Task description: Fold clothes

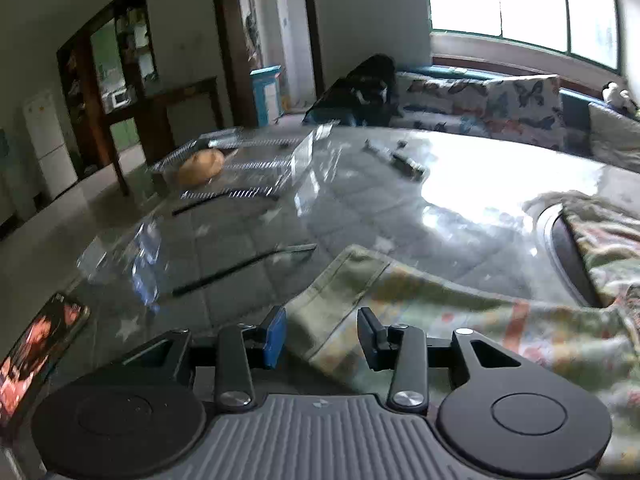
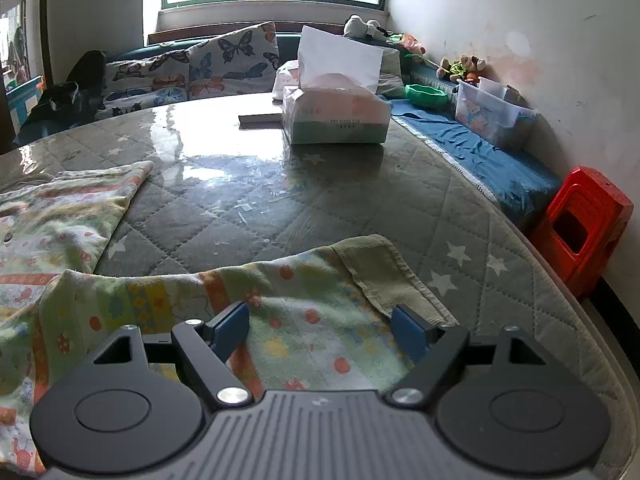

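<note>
1. The printed shirt (image 2: 288, 308) lies spread out on your quilted table (image 2: 320, 200), soft and floppy, so pinch the ribbed cuffs.
2. Your left gripper (image 1: 322, 334) and right gripper (image 2: 320, 328) both sit wide apart over a sleeve, gripping nothing.
3. Tissue box (image 2: 334, 114) sits well clear.

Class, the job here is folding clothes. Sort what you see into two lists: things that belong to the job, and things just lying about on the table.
Belongs to the job:
patterned garment
left tool, open
right tool, open

Just lying about:
tissue box
phone
clear plastic tray
bread roll
</note>
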`<action>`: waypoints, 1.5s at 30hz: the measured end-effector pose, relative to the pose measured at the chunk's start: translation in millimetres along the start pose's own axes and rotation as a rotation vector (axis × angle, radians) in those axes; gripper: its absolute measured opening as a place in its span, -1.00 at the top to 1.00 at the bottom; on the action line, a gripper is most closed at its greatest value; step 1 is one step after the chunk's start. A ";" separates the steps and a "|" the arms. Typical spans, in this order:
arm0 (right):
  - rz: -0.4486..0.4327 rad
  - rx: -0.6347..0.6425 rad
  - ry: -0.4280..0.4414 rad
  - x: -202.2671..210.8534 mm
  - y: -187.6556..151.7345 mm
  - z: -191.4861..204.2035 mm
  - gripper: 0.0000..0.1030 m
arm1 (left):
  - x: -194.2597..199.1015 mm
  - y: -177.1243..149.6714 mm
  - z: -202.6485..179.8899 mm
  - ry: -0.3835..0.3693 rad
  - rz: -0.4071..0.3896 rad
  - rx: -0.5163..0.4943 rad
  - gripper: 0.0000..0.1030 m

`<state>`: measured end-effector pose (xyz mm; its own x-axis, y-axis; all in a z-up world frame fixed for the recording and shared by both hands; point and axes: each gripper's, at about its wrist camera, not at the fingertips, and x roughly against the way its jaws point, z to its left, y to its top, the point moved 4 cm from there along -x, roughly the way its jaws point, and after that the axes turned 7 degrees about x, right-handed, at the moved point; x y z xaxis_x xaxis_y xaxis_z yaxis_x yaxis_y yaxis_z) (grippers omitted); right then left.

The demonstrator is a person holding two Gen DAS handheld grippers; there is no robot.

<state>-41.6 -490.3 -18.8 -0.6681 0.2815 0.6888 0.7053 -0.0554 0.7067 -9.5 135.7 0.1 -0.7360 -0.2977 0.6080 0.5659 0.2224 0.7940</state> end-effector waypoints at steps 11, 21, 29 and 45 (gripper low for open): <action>-0.002 0.007 -0.010 -0.4 0.1 -0.7 -0.64 | -14.9 9.3 -1.1 0.038 -0.029 -0.007 1.00; -0.005 0.017 -0.022 -1.0 1.1 -0.5 -0.67 | 3.0 13.2 -16.2 -0.079 0.006 0.024 0.95; -0.008 0.022 -0.004 9.6 -3.3 4.6 -0.67 | 48.8 -6.0 -106.3 -0.372 0.055 -0.136 0.94; -0.033 -0.056 0.063 43.7 -24.3 3.1 -0.65 | 84.4 -68.0 -219.6 -0.658 0.148 -0.371 0.92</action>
<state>-87.2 -473.7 -6.4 -0.7057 0.2235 0.6724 0.6693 -0.1010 0.7361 -28.5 -108.4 -3.6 -0.6464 0.3507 0.6776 0.6777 -0.1441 0.7211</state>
